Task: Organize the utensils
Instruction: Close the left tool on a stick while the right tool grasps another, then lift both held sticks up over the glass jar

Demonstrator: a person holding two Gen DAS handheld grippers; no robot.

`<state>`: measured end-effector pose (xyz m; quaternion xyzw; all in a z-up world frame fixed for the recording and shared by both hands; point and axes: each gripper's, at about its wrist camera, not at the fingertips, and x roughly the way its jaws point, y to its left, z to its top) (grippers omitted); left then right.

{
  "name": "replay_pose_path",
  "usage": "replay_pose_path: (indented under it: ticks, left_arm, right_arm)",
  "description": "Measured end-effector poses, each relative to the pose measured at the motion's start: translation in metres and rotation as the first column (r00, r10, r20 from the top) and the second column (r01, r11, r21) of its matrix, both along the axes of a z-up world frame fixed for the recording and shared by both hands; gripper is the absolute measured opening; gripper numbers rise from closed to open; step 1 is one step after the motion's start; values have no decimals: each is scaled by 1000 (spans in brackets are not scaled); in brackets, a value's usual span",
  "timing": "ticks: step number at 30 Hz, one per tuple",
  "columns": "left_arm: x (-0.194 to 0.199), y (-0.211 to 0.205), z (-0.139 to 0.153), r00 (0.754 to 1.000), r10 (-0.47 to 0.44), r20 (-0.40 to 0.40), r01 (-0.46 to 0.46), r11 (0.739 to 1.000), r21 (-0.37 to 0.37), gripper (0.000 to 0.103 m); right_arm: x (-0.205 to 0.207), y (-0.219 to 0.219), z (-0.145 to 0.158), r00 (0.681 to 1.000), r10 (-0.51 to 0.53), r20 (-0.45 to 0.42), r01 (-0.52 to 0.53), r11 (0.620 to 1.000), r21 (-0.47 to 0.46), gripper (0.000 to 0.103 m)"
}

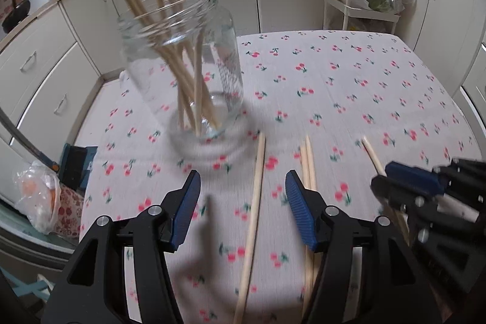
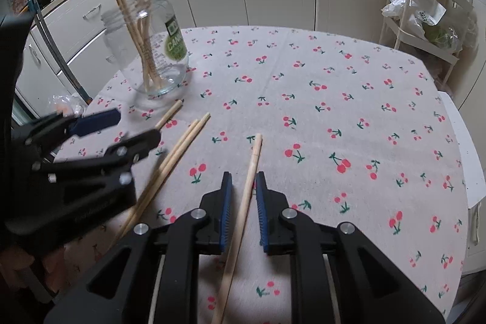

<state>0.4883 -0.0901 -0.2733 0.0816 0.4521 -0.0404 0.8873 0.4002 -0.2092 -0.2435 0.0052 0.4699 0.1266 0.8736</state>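
We are collecting loose chopsticks into the glass jar (image 2: 152, 50) at the desk's (image 2: 334, 87) far left corner. Judgement: centre each stick between the pads before closing, lift it clear, then tip it in. Left tongs (image 1: 243, 196) are standing apart, empty, over one chopstick (image 1: 255, 202). Right tongs (image 2: 244, 193) are nearly together around another chopstick (image 2: 253, 160), pads not visibly pressing.
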Motion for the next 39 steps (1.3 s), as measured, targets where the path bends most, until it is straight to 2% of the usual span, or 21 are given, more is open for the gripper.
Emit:
replay_pose_path:
  ticks: [1,4,5,10,15,19,20,22,23,25,30,35,39]
  left_arm:
    - [4,0,-1,1000,-4,-7,4,1000,-9,54]
    - [13,5,-9,998,-25,-54,21,998,-64,7]
    - [13,6,-9,998,-24,-54,20,997,-70,5]
    - [7,18,-11,996,-47,-79,36,990,-134,5]
    - [12,19,-13,994,-56,-98,43,990,-137,7]
    - [18,15,-12,994,-49,-93,38,992,-121,30]
    - [20,14,-13,995,-43,-89,33,993,-111,32]
    - [19,12,-13,996,-48,-79,41,995,-89,32]
    - [18,9,-13,996,-56,-74,50,995,-81,23]
    - [18,7,-13,995,-70,-77,63,994,-92,5]
    - [3,12,1,998,-53,-26,50,993,-111,5]
    - [-22,26,32,995,-20,97,32,991,-132,5]
    - [-38,40,62,979,1,203,36,983,-181,5]
  right_arm:
    - [0,0,0,1000,0,1,0,1000,-7,12]
    - [1,-3,0,1000,4,-1,-4,1000,-4,7]
    - [1,-3,0,1000,6,-1,-6,1000,-9,6]
    - [3,-2,0,1000,14,-14,-14,1000,-22,6]
    - [6,4,0,999,29,-13,-30,998,-54,7]
    - [5,6,-1,999,39,-4,-39,997,-68,7]
    - [4,6,-1,999,42,-1,-42,996,-72,7]
    - [3,6,-1,999,40,3,-40,997,-67,7]
    - [3,4,-1,999,34,4,-34,998,-57,7]
    - [3,-1,-2,1000,13,-1,-13,1000,-11,6]
    - [-2,-21,0,998,-55,-37,61,982,176,6]
    - [-23,-20,28,991,-115,68,91,953,289,6]
    - [-35,-14,57,971,-172,167,99,922,375,6]
